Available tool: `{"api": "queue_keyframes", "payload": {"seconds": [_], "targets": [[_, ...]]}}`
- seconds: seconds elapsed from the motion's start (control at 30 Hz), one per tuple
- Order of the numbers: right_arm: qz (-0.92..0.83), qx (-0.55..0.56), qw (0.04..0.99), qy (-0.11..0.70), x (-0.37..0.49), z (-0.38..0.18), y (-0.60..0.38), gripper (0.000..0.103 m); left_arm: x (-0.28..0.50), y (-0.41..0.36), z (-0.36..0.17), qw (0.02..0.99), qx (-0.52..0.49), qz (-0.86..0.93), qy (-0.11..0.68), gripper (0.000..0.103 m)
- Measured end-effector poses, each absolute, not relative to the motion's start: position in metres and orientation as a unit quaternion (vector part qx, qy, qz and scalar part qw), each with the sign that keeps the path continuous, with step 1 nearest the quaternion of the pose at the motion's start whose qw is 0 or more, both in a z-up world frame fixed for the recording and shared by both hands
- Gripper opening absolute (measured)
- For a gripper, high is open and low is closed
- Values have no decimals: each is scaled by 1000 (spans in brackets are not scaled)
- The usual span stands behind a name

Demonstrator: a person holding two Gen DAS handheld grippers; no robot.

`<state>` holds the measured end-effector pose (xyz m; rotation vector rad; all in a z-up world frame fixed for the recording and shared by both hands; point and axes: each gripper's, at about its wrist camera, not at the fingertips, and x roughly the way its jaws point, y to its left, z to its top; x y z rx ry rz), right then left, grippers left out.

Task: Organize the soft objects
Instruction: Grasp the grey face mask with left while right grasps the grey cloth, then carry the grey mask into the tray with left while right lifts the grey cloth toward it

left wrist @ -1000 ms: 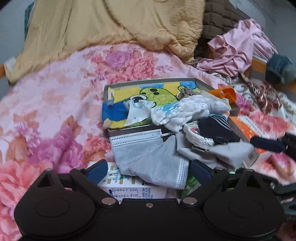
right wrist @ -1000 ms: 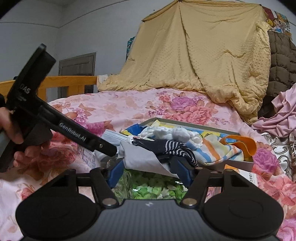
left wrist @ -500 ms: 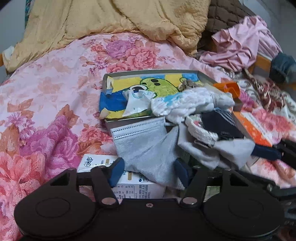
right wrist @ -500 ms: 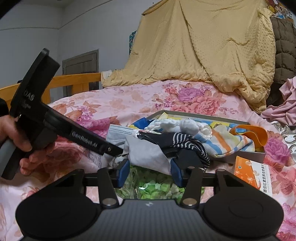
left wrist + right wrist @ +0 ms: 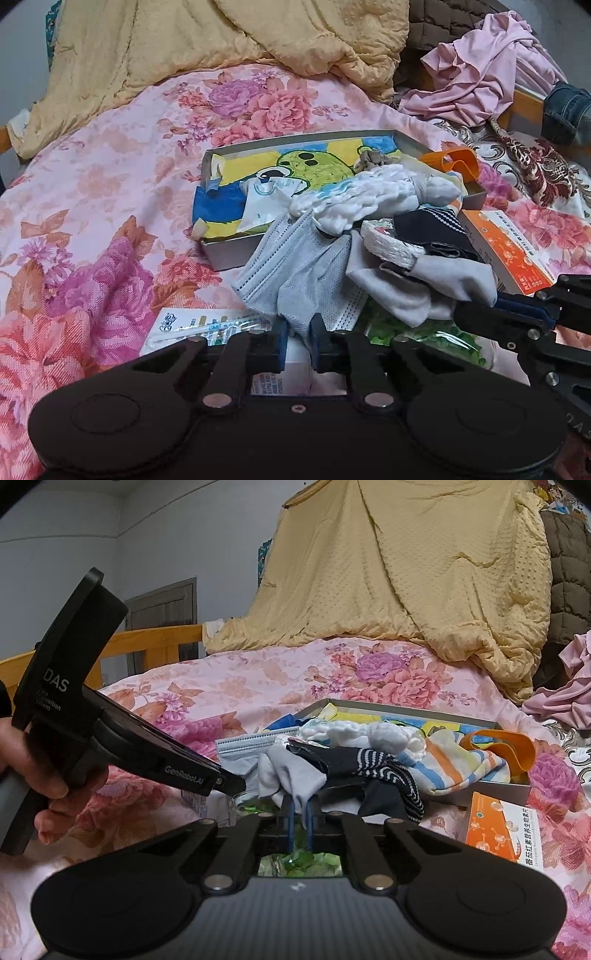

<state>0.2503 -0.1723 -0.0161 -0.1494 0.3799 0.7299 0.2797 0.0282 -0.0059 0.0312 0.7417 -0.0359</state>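
A pile of soft things spills from a shallow tray point(image 5: 229, 254) with a cartoon-printed bottom on the floral bed. A grey face mask point(image 5: 295, 273) hangs off the tray's near edge. My left gripper point(image 5: 299, 334) is closing, and its pads pinch the mask's lower tip. A light grey cloth point(image 5: 288, 775) lies beside the mask, under a dark striped sock point(image 5: 384, 768). My right gripper point(image 5: 300, 819) is shut on that cloth's lower edge. A white fluffy cloth point(image 5: 369, 199) and a striped pastel cloth point(image 5: 461, 764) rest on the tray.
An orange band point(image 5: 458, 162) sits at the tray's right corner, and an orange box point(image 5: 495, 830) lies to the right. A white carton point(image 5: 199, 328) and a green-filled clear bag point(image 5: 299, 862) lie under the grippers. A yellow blanket point(image 5: 221, 37) and pink clothes point(image 5: 480, 74) are heaped behind.
Both grippers went from wide open to closed: the left onto the face mask's tip, the right onto the grey cloth. The mask is now bunched and pulled off the tray edge.
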Motion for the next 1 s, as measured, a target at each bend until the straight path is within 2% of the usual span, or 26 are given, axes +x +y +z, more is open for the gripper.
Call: {"api": "queue_keyframes", "payload": {"seconds": [0.27, 1.0], "targets": [[359, -56, 917, 164, 239, 4, -183, 5, 262, 17, 10, 932, 7, 10, 362, 8], [363, 28, 925, 107, 210, 64, -241, 5, 202, -5, 68, 937, -28, 32, 348, 7]]}}
